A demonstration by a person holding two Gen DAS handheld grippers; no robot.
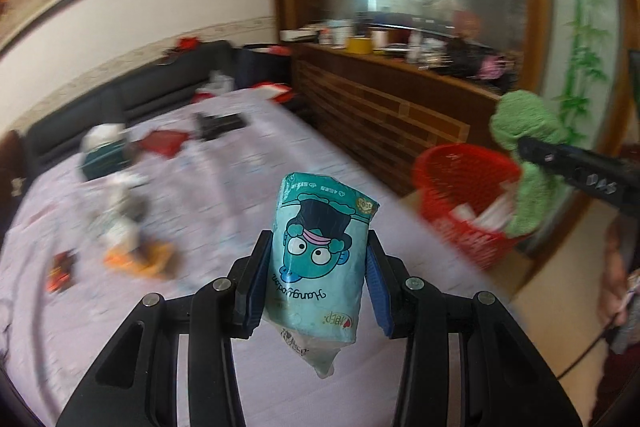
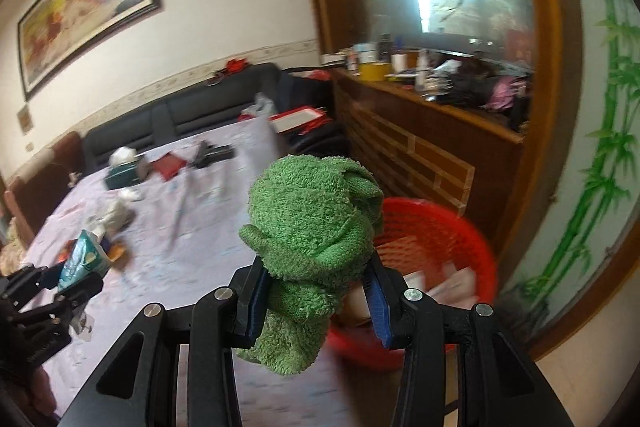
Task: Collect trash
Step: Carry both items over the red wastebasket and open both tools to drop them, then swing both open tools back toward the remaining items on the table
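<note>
Far left of the counter (image 1: 248, 187) (lilac cloth over it): a dark green tissue box (image 1: 102, 157) w/ white tissue sticking up, a red flat packet (image 1: 162, 143) and a black object (image 1: 218, 125) behind it, plus blurred scraps, one orange (image 1: 140, 259), nearer the left edge.

Centre, left wrist view: left claw (image 1: 318, 267) is clamped on a teal tissue pack (image 1: 320, 255) w/ a cartoon face printed upside down; its blue pads (image 1: 256, 279) press both sides, and a clear plastic tail hangs below. Pack is held up off the counter. From the right wrist view the same claw (image 2: 78, 277) & pack (image 2: 82, 259) show at lower left, above the cloth.

Right: right claw (image 2: 318, 291) is clamped on a bunched green towel (image 2: 312, 235), which bulges above and droops below the pads. The towel hangs just over the near rim of the red basket (image 1: 464, 187), which sits beside the counter's right edge & has white papers (image 1: 490, 213) in it. In the left wrist view that claw (image 1: 528, 147) comes in from the right edge.

Behind: wooden sideboard (image 1: 380, 99) cluttered on top.
</note>
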